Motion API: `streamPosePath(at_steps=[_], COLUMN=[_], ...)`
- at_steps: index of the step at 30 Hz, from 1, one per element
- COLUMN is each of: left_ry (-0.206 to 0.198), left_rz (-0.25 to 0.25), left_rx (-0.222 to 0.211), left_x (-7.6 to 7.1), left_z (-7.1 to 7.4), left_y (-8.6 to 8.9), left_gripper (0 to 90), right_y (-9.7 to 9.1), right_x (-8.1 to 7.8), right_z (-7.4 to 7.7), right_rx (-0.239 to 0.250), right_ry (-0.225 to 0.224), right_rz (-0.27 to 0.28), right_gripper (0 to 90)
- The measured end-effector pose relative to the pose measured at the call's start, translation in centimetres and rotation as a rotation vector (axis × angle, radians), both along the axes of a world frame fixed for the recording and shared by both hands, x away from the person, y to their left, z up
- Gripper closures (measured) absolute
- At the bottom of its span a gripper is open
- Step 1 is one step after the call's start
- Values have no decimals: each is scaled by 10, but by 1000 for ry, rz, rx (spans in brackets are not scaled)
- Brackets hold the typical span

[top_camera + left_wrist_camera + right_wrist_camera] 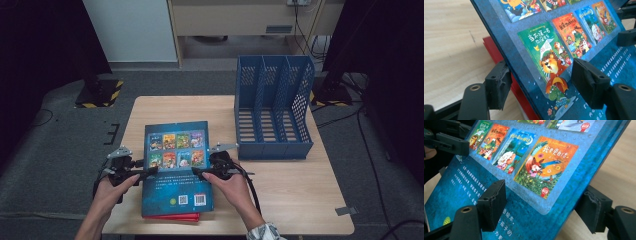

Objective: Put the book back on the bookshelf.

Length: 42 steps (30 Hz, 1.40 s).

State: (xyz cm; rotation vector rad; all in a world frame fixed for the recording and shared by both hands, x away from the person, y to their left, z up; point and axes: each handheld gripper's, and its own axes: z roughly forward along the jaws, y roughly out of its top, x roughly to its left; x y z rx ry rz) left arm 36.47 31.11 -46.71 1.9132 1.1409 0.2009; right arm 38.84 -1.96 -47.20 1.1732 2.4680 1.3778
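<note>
The blue hardcover picture book, back cover up with small colour cover prints, sits in the lower middle of the high view, tilted up off a red book beneath it. The left tool clamps the book's left edge and the right tool its right edge, each with one jaw above and one below the cover. The step in hand looks like lifting the book; next it likely must be turned upright and carried to the blue perforated plastic file rack at the upper right. The light wooden table stands on grey carpet in a dim room.
</note>
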Motion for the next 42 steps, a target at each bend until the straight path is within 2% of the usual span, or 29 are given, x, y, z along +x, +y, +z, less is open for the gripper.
streamPosePath(at_steps=[3, 5, 6, 12, 16, 19, 23, 32, 39, 42], left_ry=[-14, -30, -46, -76, -100, -128, -164, -248, -282, -301], left_rz=[2, 1, 2, 10, 10, 13, 23, 52, 64, 72], left_rx=[6, 14, 18, 16, 41, 57, 62, 109, 124, 136], left_x=[2, 3, 4, 5, 6, 6, 7, 7, 7, 6], left_z=[6, 11, 16, 24, 31, 38, 43, 59, 66, 70], left_y=[0, 1, 1, 3, 3, 2, 2, -1, -2, -2], left_gripper=[347, 365, 374, 415, 431, 439, 459, 488, 518, 538], right_y=[1, 2, 2, 2, 3, 4, 5, 6, 6, 8], right_x=[1, 1, 2, 5, 6, 6, 7, 8, 9, 9], right_z=[5, 13, 15, 29, 35, 38, 46, 62, 69, 73], right_rx=[-12, -32, -37, -55, -67, -70, -78, -87, -98, -102], right_ry=[-14, -35, -43, -71, -97, -111, -151, -228, -251, -277], right_rz=[-4, -7, -7, -7, -13, -19, -31, -57, -69, -83], right_gripper=[295, 313, 319, 365, 375, 383, 402, 462, 488, 507])
